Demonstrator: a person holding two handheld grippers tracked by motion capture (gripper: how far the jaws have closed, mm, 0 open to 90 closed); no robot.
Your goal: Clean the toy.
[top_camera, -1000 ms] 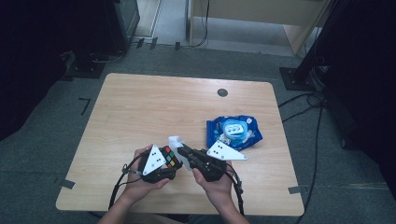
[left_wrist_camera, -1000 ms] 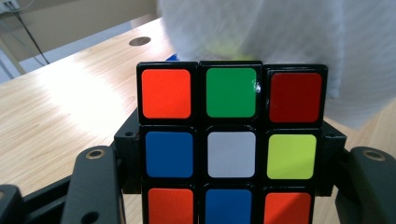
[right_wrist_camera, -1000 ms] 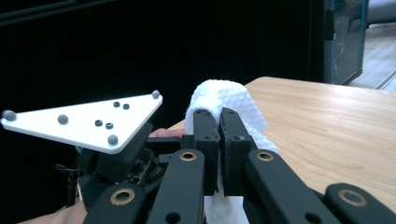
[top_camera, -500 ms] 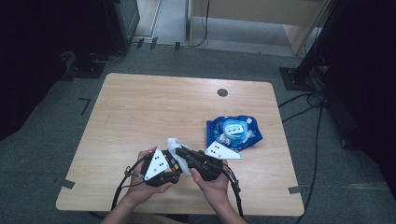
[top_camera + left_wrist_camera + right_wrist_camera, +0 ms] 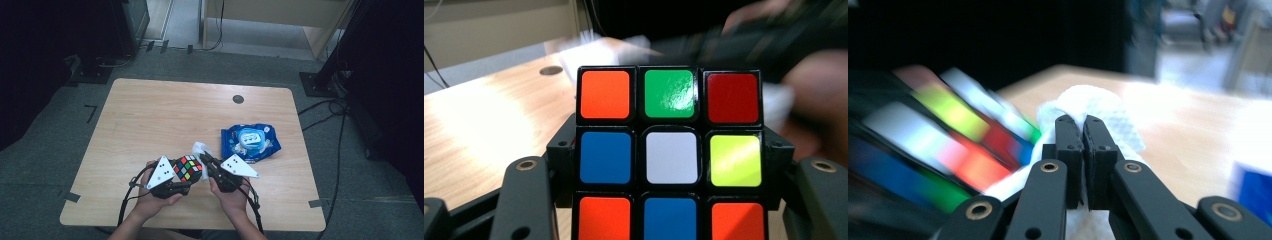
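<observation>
no readable text, blue wipes pack (image 5: 251, 142) print too small

Blue wipes packet (image 5: 251, 142) on the wooden table (image 5: 150, 115) — probably opened.

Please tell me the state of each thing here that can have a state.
Cube: scrambled, clamped in the left gripper.
Wipe: crumpled, pinched in the right gripper, beside the cube.
Wipes pack: lying flat on the table, not held.
</observation>
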